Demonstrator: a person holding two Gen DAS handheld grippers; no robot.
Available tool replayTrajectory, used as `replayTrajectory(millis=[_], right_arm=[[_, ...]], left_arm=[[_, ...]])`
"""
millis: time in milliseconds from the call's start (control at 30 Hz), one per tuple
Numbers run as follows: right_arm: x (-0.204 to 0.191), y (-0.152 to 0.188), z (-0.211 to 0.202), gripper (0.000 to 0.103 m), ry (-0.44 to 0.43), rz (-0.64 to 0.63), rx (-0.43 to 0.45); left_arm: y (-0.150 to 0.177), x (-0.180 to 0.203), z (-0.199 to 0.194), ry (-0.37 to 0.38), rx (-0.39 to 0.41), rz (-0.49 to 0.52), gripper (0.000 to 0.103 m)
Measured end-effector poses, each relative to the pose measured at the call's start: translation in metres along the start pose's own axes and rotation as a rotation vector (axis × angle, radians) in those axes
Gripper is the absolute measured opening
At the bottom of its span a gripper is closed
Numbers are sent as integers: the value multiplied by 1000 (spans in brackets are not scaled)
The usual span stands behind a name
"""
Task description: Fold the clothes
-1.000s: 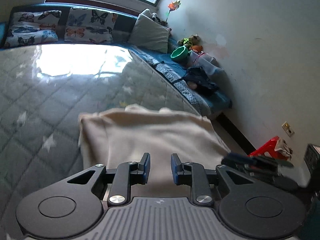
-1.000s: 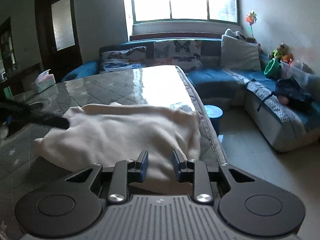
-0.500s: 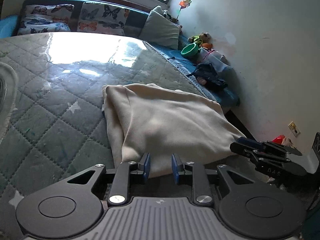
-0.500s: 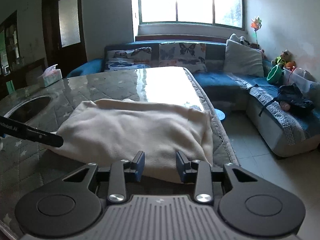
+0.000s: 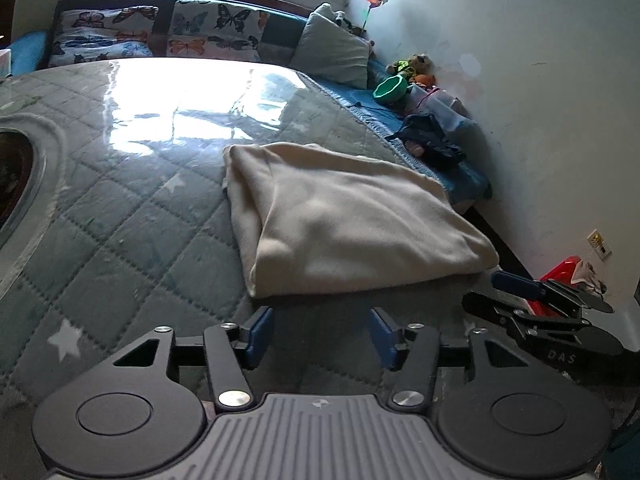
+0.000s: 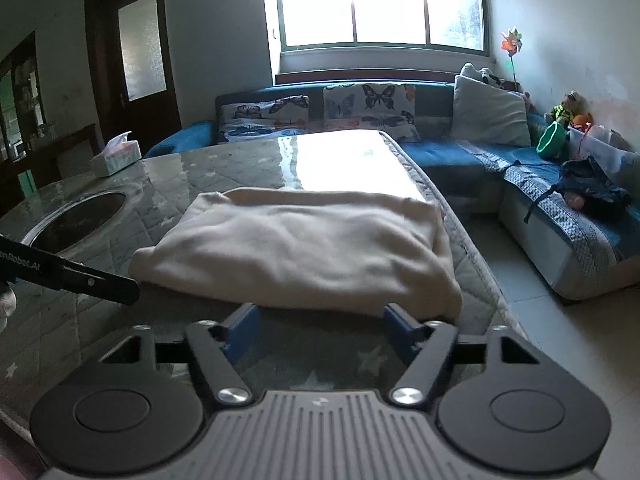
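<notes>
The cream garment (image 5: 348, 216) lies folded into a thick, roughly square pad on the quilted table cover (image 5: 120, 216), and every place here is told from it. Farthest to its left in the right wrist view, a tissue box (image 6: 116, 154) stands near the table's far edge, and nearer the garment a dark round opening (image 6: 76, 220) sits in the table top. The left gripper (image 5: 322, 330) hovers just short of the garment's near edge; its blue pads (image 5: 260, 334) stand apart with only the cover between them, the jaws having just been opening. In the right wrist view that same gripper shows as a dark finger (image 6: 80, 276) coming in from the left, its tip just beside the garment's near left corner (contact cannot be told). The right gripper (image 6: 320, 330) is at the garment's near right corner, its jaws wide and just opened further; the garment's folded edge lies just past the pad tips, not pinched. Beyond the garment's far side a blue sofa (image 6: 448, 152) holds butterfly-print cushions (image 6: 368, 108) and a grey pillow (image 6: 490, 112). To the right of the garment, on the sofa's side run, lie a green bowl (image 6: 550, 138) and a dark bundle (image 6: 592, 188).
</notes>
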State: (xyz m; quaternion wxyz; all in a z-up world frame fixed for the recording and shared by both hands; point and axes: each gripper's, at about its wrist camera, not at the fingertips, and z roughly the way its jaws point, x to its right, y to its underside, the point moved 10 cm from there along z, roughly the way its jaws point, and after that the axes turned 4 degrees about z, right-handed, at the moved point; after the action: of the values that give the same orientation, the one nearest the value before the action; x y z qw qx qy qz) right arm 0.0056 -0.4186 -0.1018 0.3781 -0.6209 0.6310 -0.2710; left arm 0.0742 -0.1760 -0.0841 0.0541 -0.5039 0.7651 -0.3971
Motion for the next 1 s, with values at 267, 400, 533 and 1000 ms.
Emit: replayTrajectory(millis=[267,400,533,1000], right_arm=[[-7,9,-7,90,14,5,-2],[-12,11,-9,98,8,11,1],[-16,15,-9,101,4,15,-8],[-26,35,-1,103,17,6,-62]], left_arm=[[11,-2,-10,-23,-8,-3,70],[14,1,-16,-25,-3,8,75],[19,2,-21,-42,-1,19,82],[34,-2,-32,-70,-7,30,96]])
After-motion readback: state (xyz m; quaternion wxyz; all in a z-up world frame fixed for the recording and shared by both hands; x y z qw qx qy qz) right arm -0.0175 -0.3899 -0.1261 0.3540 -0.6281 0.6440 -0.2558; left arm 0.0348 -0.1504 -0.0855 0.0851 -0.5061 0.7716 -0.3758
